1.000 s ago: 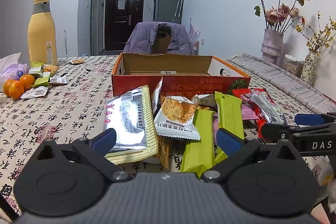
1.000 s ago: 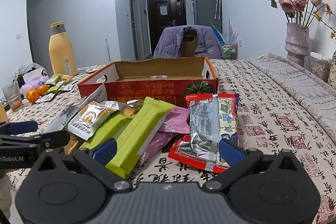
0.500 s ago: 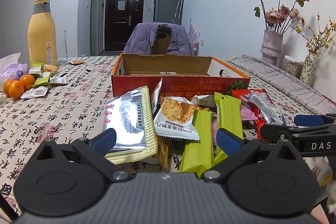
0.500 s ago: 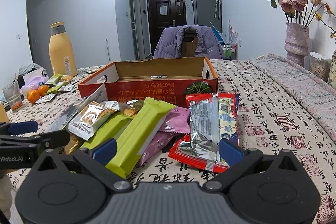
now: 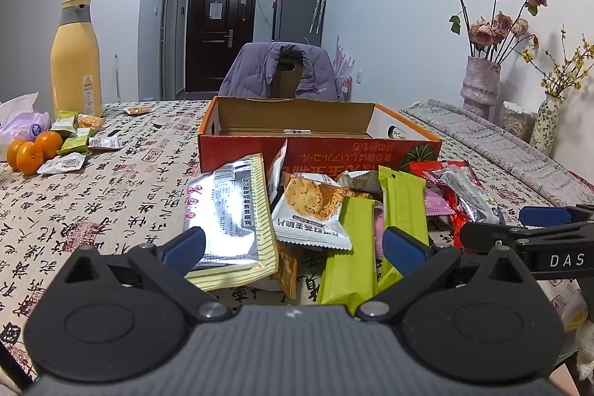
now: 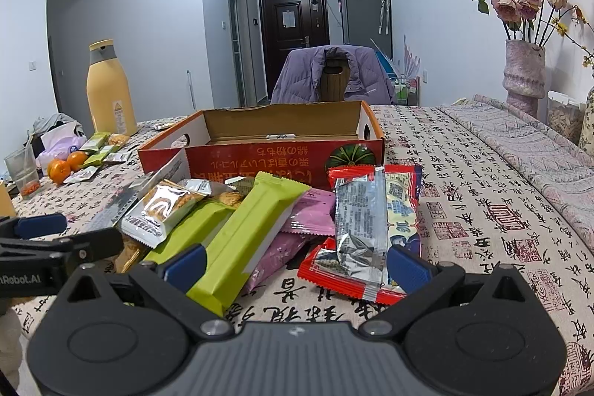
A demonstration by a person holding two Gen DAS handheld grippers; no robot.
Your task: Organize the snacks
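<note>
A pile of snack packets lies on the table in front of an open red-and-orange cardboard box [image 5: 319, 154] [image 6: 260, 154], which looks empty. The pile holds a silver-and-yellow pack [image 5: 230, 218], a white cracker pack [image 5: 312, 210], two green bars [image 5: 401, 206] [image 6: 245, 232], pink packs [image 6: 308, 218] and a red-and-silver pack [image 6: 367, 229]. My left gripper [image 5: 293, 245] is open, low, just before the pile's left part. My right gripper [image 6: 295, 264] is open, just before the green bar and the red pack. Each gripper shows at the edge of the other's view.
A tall yellow bottle [image 5: 76, 62], oranges [image 5: 33, 151] and several small packets [image 5: 74, 143] sit at the far left of the patterned tablecloth. Vases with dried flowers [image 5: 479, 84] stand at the right. A chair with a purple jacket [image 5: 282, 73] is behind the box.
</note>
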